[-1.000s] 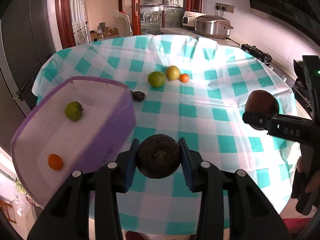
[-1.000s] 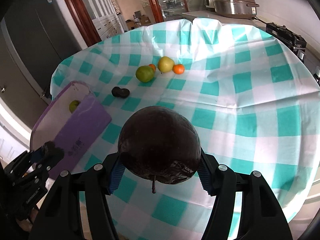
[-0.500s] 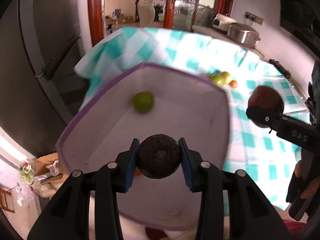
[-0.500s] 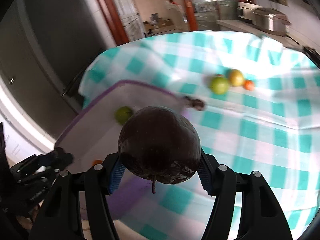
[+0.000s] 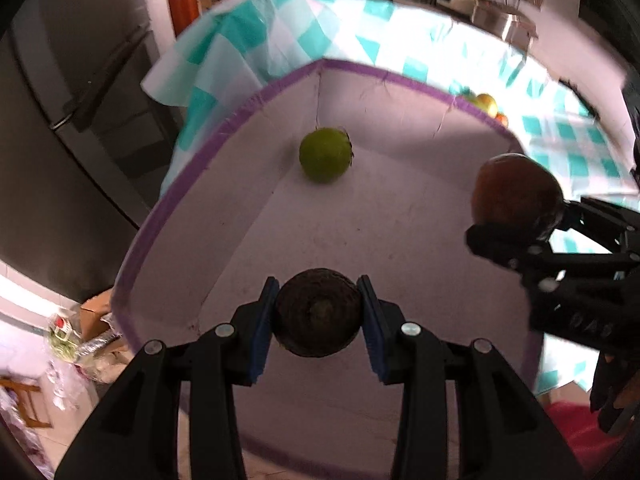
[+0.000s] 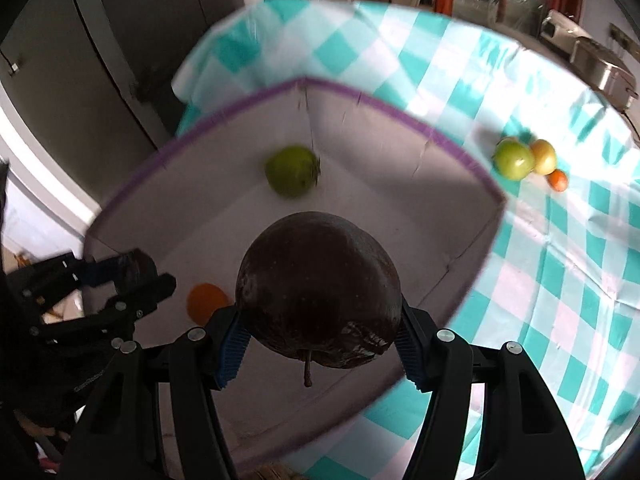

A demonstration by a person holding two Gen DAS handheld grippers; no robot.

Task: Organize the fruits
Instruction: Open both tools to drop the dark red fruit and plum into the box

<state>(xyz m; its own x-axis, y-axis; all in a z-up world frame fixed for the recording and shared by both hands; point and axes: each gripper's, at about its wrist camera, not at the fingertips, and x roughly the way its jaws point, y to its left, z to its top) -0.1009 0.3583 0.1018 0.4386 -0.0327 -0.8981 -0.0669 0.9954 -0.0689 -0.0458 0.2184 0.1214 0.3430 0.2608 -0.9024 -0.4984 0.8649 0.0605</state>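
Above the purple-rimmed bin, both grippers hang loaded. The left gripper has its jaws clamped on a dark rough-skinned fruit, round with a dull, finely ridged surface; what kind of fruit it is cannot be told. The right gripper has its jaws clamped on a dark red apple, glossy, smooth and larger, its stem pointing down toward the camera.

Progress, as a judgement: roughly midway. Inside the bin lie a green fruit near the far corner and an orange citrus near the left gripper. Two more fruits are held over the opening but not yet released. Left on the worktop, well apart from the bin, are a green apple, a yellowish apple touching it, and a small orange fruit just beside them.

Materials: the bin has pale, matt fabric-like walls with creased seams and a woven purple edge binding, so it appears soft-sided. The worktop carries a teal-and-white checked cloth, wrinkled and draped over the edge. The jaw pads are blue and ribbed
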